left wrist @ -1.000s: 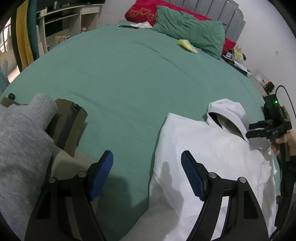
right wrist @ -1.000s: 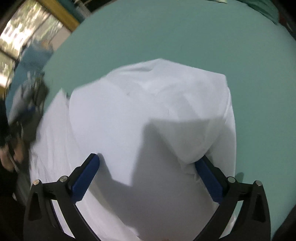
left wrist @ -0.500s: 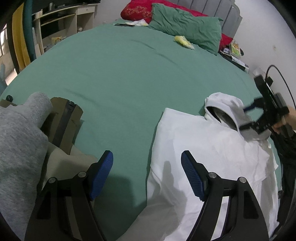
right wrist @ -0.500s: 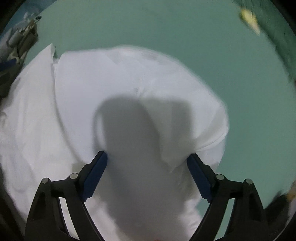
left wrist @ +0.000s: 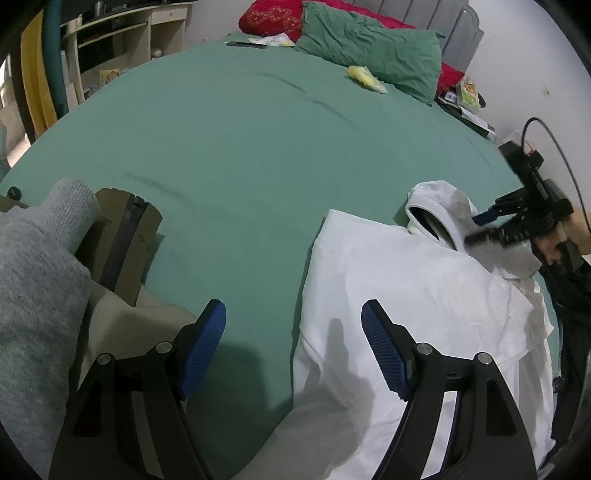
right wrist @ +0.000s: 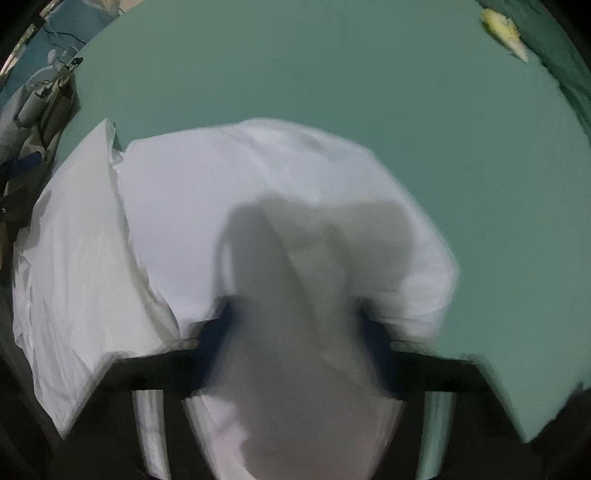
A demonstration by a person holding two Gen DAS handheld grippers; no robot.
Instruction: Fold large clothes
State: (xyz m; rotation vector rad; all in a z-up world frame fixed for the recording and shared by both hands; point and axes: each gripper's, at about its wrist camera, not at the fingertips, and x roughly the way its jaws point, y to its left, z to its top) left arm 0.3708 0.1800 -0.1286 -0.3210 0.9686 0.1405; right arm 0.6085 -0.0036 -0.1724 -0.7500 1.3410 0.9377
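Note:
A white hooded garment (left wrist: 413, 291) lies spread on the green bed sheet (left wrist: 240, 155), its hood (left wrist: 439, 206) at the far end. My left gripper (left wrist: 293, 347) is open and empty, low over the garment's left edge. My right gripper (left wrist: 487, 227) shows at the right beside the hood, jaws apart. In the blurred right wrist view the right gripper (right wrist: 299, 325) hangs just above the white hood (right wrist: 258, 206), its jaws spread with white cloth between them; I cannot tell if it touches.
A grey knit garment (left wrist: 33, 280) and an olive zipped garment (left wrist: 122, 236) lie at the left. A green pillow (left wrist: 369, 44), a red pillow (left wrist: 277, 18) and a yellow item (left wrist: 365, 77) sit at the bed's head. Shelves stand far left.
My right gripper has moved along the hood toward its far side and come lower over it; its view is now motion-blurred. My left gripper has stayed put and open.

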